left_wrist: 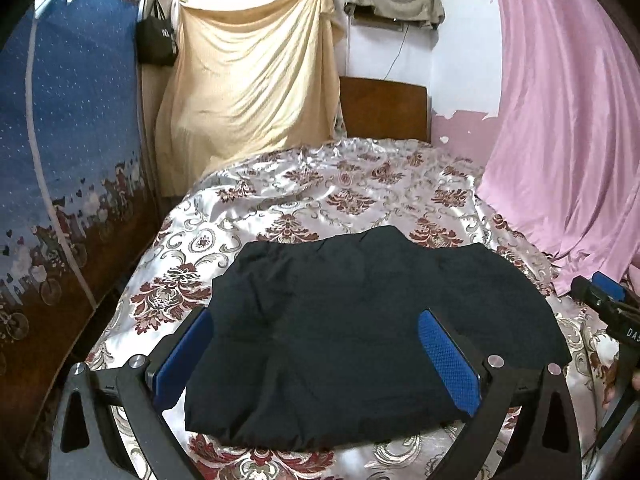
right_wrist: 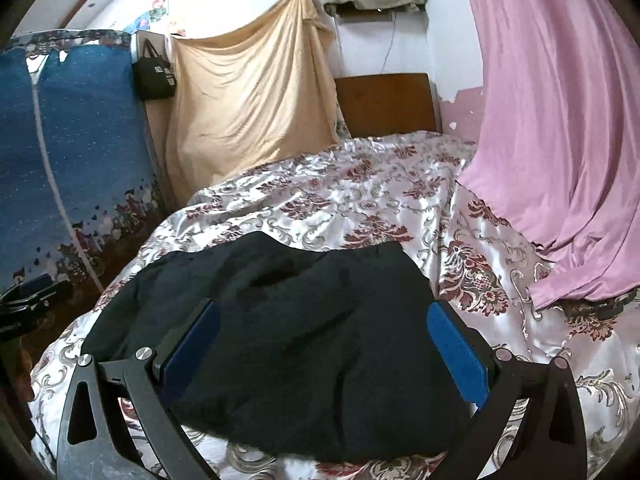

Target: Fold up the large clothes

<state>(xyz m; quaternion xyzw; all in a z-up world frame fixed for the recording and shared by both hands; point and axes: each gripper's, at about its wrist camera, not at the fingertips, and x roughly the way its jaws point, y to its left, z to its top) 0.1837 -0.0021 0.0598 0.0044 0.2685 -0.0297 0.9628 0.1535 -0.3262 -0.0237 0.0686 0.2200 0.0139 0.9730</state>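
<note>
A black garment (left_wrist: 360,328) lies folded into a flat, roughly rectangular bundle on the floral satin bedspread (left_wrist: 320,184). In the left wrist view my left gripper (left_wrist: 316,320) hangs above its near half, blue pads spread wide with nothing pinched between them. The right wrist view shows the same garment (right_wrist: 304,320) beneath my right gripper (right_wrist: 324,312), whose jaws also stand wide and hold nothing. The right gripper (left_wrist: 608,300) shows at the right edge of the left wrist view, and the left gripper (right_wrist: 32,296) at the left edge of the right wrist view.
A pink curtain (left_wrist: 560,120) drapes onto the bed at the right. A blue patterned cloth (left_wrist: 72,140) hangs at the left, a beige cloth (left_wrist: 256,80) and a brown headboard (left_wrist: 384,108) at the back. A black bag (left_wrist: 156,44) hangs on the wall.
</note>
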